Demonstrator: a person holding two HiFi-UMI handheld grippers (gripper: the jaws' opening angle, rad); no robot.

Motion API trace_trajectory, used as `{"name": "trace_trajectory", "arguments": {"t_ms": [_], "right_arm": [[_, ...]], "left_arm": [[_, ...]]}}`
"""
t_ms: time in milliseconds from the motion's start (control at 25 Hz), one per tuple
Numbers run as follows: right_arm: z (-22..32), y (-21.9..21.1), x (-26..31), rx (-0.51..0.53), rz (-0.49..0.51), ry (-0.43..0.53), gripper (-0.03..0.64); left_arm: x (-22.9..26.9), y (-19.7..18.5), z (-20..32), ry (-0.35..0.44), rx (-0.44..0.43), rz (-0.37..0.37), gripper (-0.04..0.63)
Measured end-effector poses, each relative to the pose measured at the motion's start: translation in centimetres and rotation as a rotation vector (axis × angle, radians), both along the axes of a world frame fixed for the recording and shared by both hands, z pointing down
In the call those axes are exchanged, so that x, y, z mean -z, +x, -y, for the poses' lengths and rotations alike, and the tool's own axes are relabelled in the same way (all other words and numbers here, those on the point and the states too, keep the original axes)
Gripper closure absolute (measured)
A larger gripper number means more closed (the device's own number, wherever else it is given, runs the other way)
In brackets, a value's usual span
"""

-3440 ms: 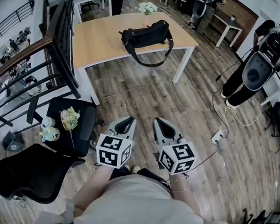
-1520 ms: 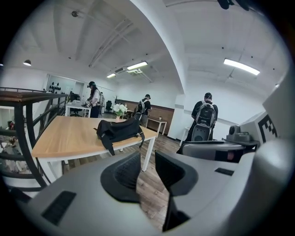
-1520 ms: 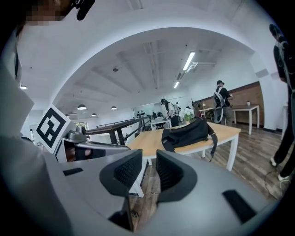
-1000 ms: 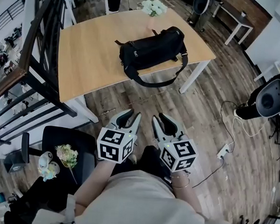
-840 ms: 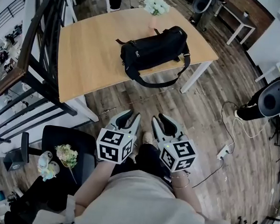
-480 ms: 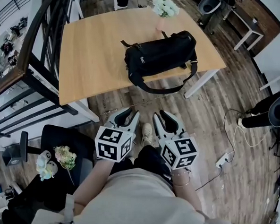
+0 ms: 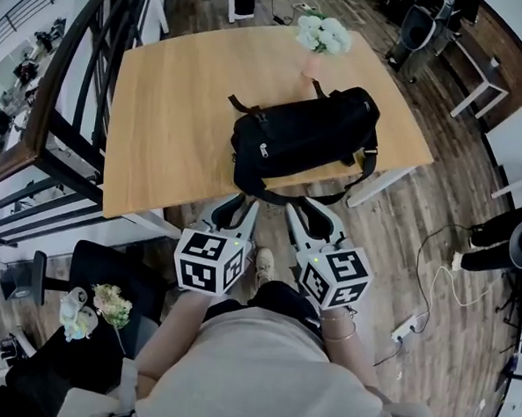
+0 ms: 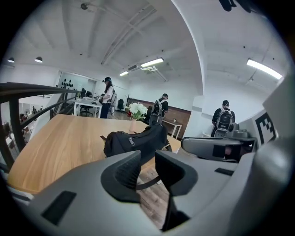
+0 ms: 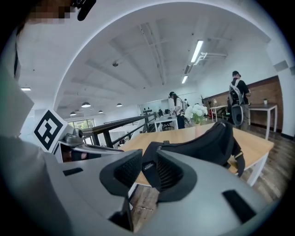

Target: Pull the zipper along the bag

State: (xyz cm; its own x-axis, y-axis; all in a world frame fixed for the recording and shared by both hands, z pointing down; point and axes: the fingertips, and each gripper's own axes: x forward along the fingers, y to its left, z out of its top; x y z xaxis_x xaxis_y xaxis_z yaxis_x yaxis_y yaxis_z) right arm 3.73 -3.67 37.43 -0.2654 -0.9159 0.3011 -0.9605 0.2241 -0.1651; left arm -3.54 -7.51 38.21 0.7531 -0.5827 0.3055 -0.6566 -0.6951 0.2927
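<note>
Underfoot lies a brown wood floor (image 7: 401, 221), and on it stands a big wood table (image 7: 179, 110). A dark railing (image 7: 74, 86) runs along the table's left side. A black chair (image 7: 116, 269) sits by the person's left leg, with a small bunch of flowers (image 7: 112, 304) on it.

On the table, close to its near right edge, lies the black bag (image 7: 305, 135). The left gripper (image 7: 241, 204) and the right gripper (image 7: 301, 207) are held side by side, low in front of that table edge. Both point at the bag and neither touches it. Each one's jaws stand a little apart, with nothing between them.

A vase of white flowers (image 7: 323, 35) stands just behind the bag. A white cord (image 7: 432, 289) lies on the floor to the right. The bag's strap (image 7: 355, 187) hangs down over the table edge, between the bag and the grippers.

The bag's long side runs on a slant, from the near left to the far right. A small silver zipper pull (image 7: 263, 149) shows near its left end.
</note>
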Motion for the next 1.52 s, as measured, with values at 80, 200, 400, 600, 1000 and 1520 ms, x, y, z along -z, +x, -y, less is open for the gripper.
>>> {"name": "trace_trajectory", "arguments": {"t_ms": [80, 200, 400, 600, 1000, 1520], "right_arm": [[1.9, 0.6, 0.3, 0.027, -0.003, 0.006, 0.525], [4.8, 1.5, 0.7, 0.072, -0.002, 0.014, 0.531], [8.9, 2.5, 1.6, 0.169, -0.004, 0.034, 0.540], [11.2, 3.3, 1.6, 0.233, 0.004, 0.040, 0.546], [12.1, 2.0, -0.3, 0.348, 0.030, -0.011, 0.554], [12.2, 0.9, -1.7, 0.380, 0.026, -0.032, 0.554]], "left_arm": [[0.4, 0.6, 1.8, 0.007, 0.026, -0.003, 0.505], [0.7, 1.4, 4.3, 0.011, 0.063, -0.006, 0.505], [1.0, 2.4, 7.9, 0.016, 0.148, -0.016, 0.505], [1.1, 2.8, 9.8, 0.019, 0.219, -0.025, 0.505], [-0.7, 1.0, 10.4, -0.030, 0.329, -0.003, 0.505], [-2.8, -0.5, 10.1, -0.093, 0.350, 0.025, 0.503]]}}
